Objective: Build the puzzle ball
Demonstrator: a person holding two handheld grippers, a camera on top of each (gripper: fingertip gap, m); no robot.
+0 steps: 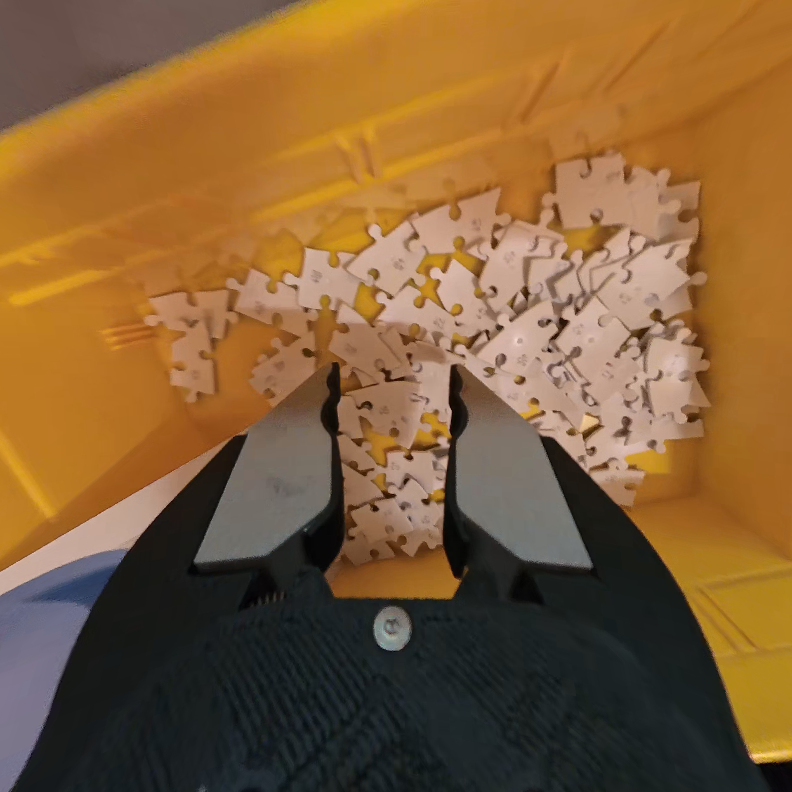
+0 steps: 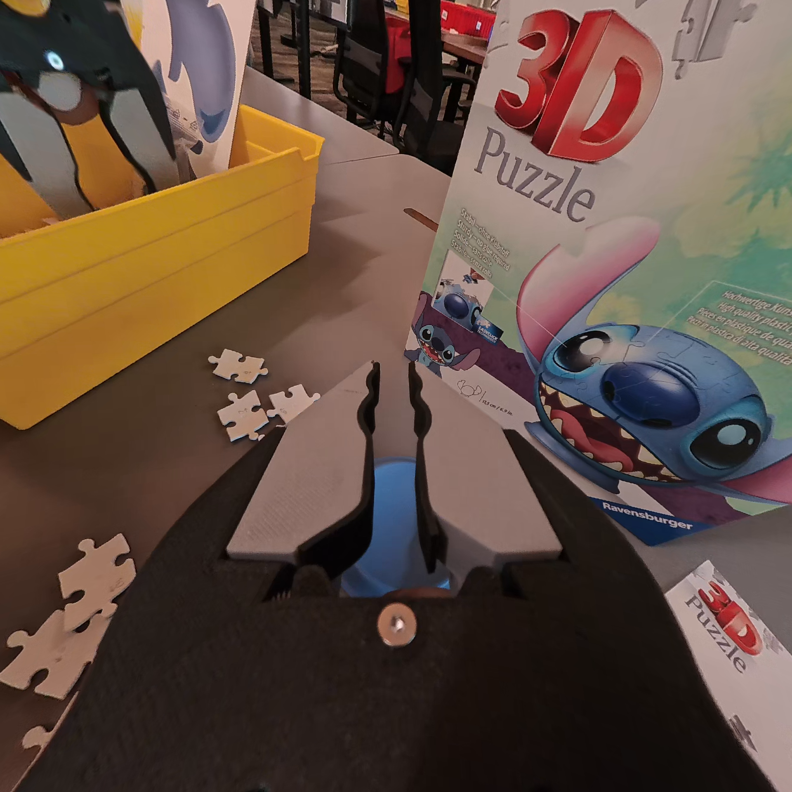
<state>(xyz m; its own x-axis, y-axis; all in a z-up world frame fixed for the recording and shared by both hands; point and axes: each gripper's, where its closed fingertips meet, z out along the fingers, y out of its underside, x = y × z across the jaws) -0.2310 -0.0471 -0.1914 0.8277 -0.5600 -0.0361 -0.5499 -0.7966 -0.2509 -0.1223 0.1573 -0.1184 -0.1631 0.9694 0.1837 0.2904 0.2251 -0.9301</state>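
A heap of white puzzle pieces (image 1: pixel 493 325), backs up, lies in the yellow bin (image 1: pixel 300 128). My left gripper (image 1: pixel 395 370) hangs open and empty just above the heap. It also shows from outside in the right wrist view (image 2: pixel 85 171), reaching into the bin (image 2: pixel 171 274). My right gripper (image 2: pixel 393 365) hovers over the grey table (image 2: pixel 355 223), jaws a narrow gap apart. A blue plastic piece (image 2: pixel 394 514) sits between its fingers, well back from the tips. Loose white pieces (image 2: pixel 244 411) lie on the table to its left.
The tall puzzle box (image 2: pixel 621 265) stands upright close on the right. A small printed box (image 2: pixel 737 660) lies at the near right. More loose pieces (image 2: pixel 77 608) lie at the near left. A printed card (image 2: pixel 201 73) stands in the bin. Chairs and desks are behind the table. There is about 25 cm between the tips of the two grippers. To the printed card (image 2: pixel 201 73): left tips about 15 cm, right tips about 35 cm.
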